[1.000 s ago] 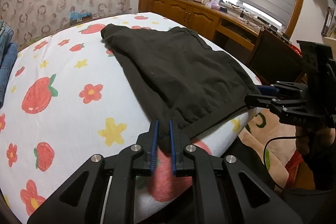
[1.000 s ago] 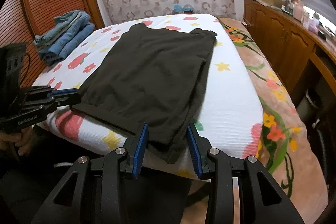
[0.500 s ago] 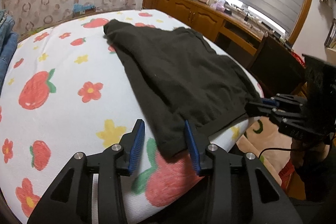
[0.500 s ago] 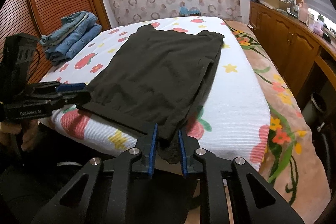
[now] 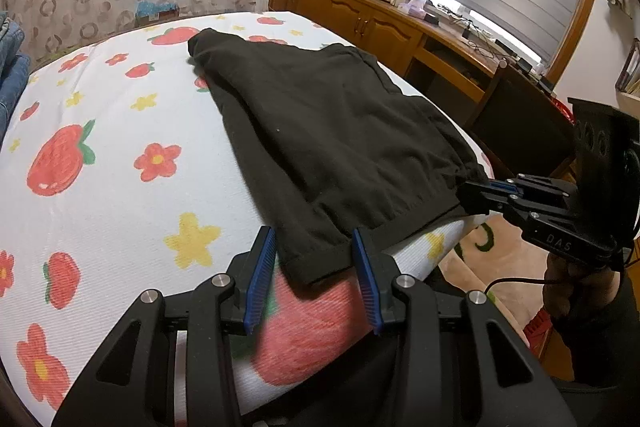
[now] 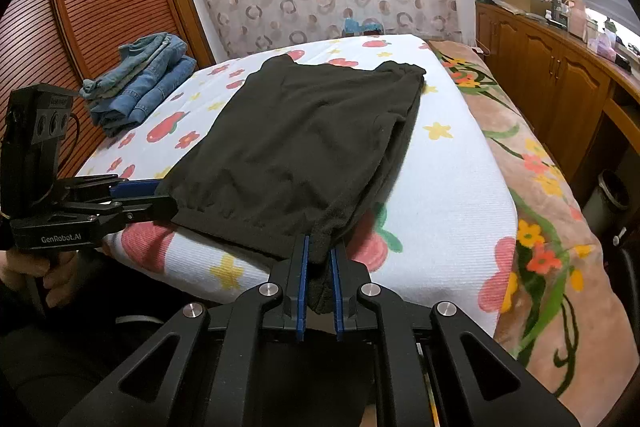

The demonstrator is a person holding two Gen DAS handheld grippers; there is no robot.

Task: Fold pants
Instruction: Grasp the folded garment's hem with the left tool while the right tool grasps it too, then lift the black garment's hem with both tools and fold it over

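Black pants (image 5: 340, 131) lie spread on the strawberry-print bed (image 5: 120, 187), waist end at the near edge; they also show in the right wrist view (image 6: 304, 147). My left gripper (image 5: 314, 275) is open, its blue pads on either side of the near left corner of the pants. In the right wrist view it (image 6: 140, 193) touches that corner. My right gripper (image 6: 318, 279) is shut on the near right corner of the pants. In the left wrist view it (image 5: 480, 193) holds that corner at the bed's edge.
A stack of folded jeans (image 6: 140, 83) sits at the far left of the bed. A wooden cabinet (image 6: 560, 83) runs along the right wall, a floral blanket (image 6: 540, 227) beside the sheet. A slatted wardrobe (image 6: 80, 27) stands on the left.
My left gripper has opened from shut and now straddles the pants corner. My right gripper has closed on the other corner.
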